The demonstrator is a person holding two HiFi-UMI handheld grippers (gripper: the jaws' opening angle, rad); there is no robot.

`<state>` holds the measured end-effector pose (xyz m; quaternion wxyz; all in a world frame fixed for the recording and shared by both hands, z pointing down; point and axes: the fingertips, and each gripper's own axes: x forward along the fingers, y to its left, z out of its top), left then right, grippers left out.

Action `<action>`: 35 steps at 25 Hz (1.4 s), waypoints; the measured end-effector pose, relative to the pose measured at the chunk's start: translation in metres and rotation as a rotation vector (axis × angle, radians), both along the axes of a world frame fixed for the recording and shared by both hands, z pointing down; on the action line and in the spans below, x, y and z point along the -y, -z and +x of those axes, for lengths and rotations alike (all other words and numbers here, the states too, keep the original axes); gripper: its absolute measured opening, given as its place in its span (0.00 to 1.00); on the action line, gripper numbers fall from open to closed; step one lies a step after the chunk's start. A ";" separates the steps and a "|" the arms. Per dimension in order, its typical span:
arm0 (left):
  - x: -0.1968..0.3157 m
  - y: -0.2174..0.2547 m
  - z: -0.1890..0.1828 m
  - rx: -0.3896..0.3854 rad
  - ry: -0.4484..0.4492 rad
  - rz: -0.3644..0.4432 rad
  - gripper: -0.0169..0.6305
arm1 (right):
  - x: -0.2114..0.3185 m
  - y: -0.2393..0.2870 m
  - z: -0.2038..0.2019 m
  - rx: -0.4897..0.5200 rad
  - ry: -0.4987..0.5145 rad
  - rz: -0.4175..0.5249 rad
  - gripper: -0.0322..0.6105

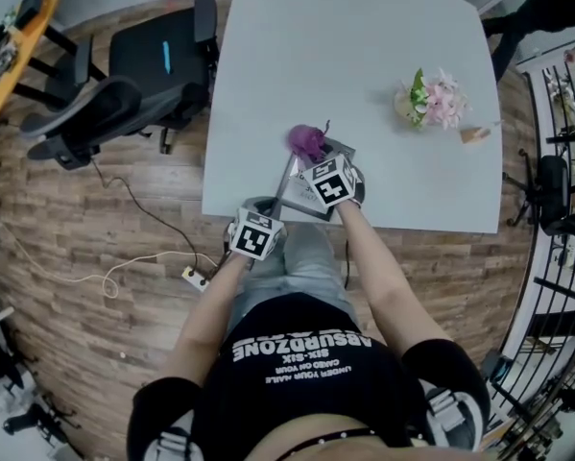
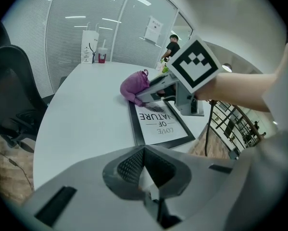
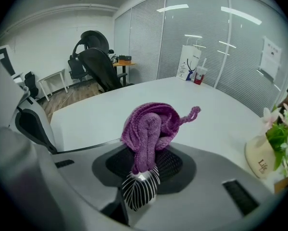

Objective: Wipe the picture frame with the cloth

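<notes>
A black picture frame (image 1: 306, 198) with a white print lies flat near the front edge of the white table (image 1: 297, 56). My right gripper (image 1: 313, 157) is shut on a bunched purple cloth (image 1: 306, 140) that rests over the frame's far end. In the right gripper view the cloth (image 3: 151, 124) bulges out from between the jaws of the right gripper (image 3: 146, 162). In the left gripper view, the frame (image 2: 160, 121), the cloth (image 2: 134, 86) and the right gripper (image 2: 147, 95) lie ahead. My left gripper (image 1: 265, 207) hovers at the table's front edge beside the frame's near corner. There the left gripper (image 2: 144, 170) is shut and holds nothing.
A small vase of pink flowers (image 1: 433, 99) stands on the table to the right. Black office chairs (image 1: 124, 75) crowd the table's left side. A paper bag (image 2: 89, 47) and a cup (image 2: 102, 57) sit at the far end. A power strip (image 1: 196, 277) lies on the floor.
</notes>
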<state>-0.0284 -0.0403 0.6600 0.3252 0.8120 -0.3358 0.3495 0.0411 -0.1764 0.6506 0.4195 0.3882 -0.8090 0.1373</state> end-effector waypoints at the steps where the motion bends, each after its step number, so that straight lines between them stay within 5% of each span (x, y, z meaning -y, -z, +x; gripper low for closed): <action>1: 0.000 0.000 0.000 0.000 0.000 0.000 0.05 | 0.002 0.000 0.000 -0.001 -0.001 0.001 0.25; 35: 0.000 0.000 0.001 0.004 0.054 0.018 0.05 | -0.006 -0.001 0.051 -0.010 -0.085 0.033 0.25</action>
